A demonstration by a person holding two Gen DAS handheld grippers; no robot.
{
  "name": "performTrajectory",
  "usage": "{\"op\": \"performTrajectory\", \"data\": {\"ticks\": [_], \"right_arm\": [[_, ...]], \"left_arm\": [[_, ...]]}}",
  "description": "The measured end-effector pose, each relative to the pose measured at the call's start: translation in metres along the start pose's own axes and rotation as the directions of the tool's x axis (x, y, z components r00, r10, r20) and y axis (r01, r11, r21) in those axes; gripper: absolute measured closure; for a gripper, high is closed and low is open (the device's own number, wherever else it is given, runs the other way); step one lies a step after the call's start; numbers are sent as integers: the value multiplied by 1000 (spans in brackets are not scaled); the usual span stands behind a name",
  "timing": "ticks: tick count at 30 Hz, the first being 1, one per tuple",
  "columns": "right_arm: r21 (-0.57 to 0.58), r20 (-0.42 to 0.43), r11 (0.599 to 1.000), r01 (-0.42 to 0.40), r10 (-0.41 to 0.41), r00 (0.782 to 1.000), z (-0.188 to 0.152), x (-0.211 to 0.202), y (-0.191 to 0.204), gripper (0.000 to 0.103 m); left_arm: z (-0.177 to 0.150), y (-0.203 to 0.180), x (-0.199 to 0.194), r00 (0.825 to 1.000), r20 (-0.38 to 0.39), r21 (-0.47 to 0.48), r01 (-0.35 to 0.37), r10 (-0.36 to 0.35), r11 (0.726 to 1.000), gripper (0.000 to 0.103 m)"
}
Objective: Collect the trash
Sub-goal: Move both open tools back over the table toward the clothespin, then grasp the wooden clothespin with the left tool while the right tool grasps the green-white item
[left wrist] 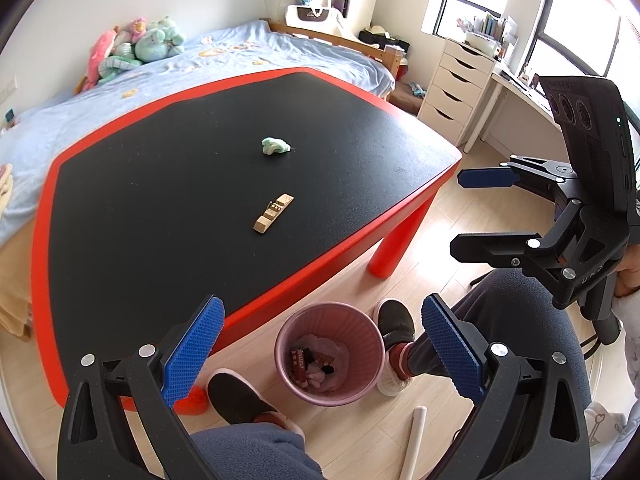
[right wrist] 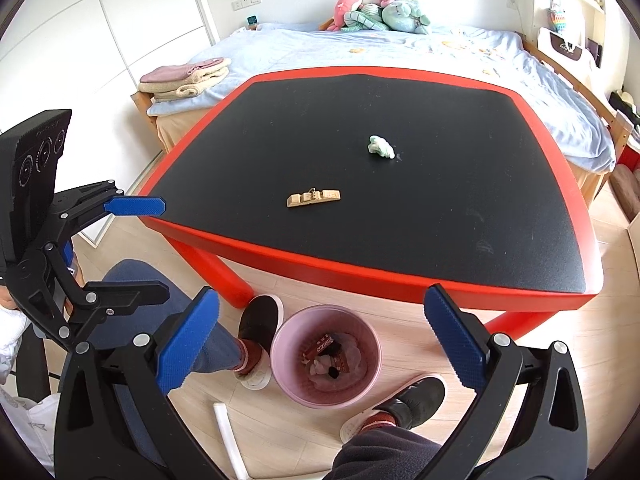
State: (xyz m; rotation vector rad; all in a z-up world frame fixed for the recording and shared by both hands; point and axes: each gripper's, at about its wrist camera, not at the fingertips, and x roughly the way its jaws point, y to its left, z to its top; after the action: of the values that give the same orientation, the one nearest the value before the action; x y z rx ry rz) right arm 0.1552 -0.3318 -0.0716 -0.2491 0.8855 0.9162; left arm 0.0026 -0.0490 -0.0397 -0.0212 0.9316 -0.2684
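Observation:
A crumpled green wad [left wrist: 275, 145] lies near the middle of the black table [left wrist: 168, 184]; it also shows in the right wrist view [right wrist: 381, 146]. A tan wooden piece [left wrist: 274, 213] lies nearer the front edge [right wrist: 313, 198]. A pink trash bin [left wrist: 329, 354] stands on the floor below the table edge, with wrappers inside [right wrist: 325, 356]. My left gripper [left wrist: 324, 352] is open and empty above the bin. My right gripper [right wrist: 320, 344] is open and empty above the bin too. Each gripper shows in the other's view [left wrist: 472, 216] [right wrist: 152, 248].
The table has a red rim [right wrist: 400, 276] and red legs [left wrist: 394, 248]. The person's slippered feet [left wrist: 394, 320] [right wrist: 404, 402] flank the bin. A white stick [left wrist: 416, 436] lies on the wood floor. A bed [right wrist: 400, 48] stands behind the table, drawers [left wrist: 456, 84] to the right.

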Motion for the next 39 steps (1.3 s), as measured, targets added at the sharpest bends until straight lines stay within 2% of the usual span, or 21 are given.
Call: {"op": "performTrajectory", "data": {"ticks": [13, 28, 39], "right_arm": [[-47, 21, 999, 6, -5, 1000, 68, 20, -20, 3], [-115, -83, 993, -22, 12, 996, 118, 116, -53, 3], [-141, -111, 989, -30, 15, 994, 134, 166, -68, 4]], "left_arm": [[43, 23, 21, 1000, 2, 60, 17, -17, 998, 8], [65, 43, 92, 994, -96, 98, 59, -50, 993, 8], [68, 48, 114, 992, -112, 101, 71, -60, 992, 8]]}}
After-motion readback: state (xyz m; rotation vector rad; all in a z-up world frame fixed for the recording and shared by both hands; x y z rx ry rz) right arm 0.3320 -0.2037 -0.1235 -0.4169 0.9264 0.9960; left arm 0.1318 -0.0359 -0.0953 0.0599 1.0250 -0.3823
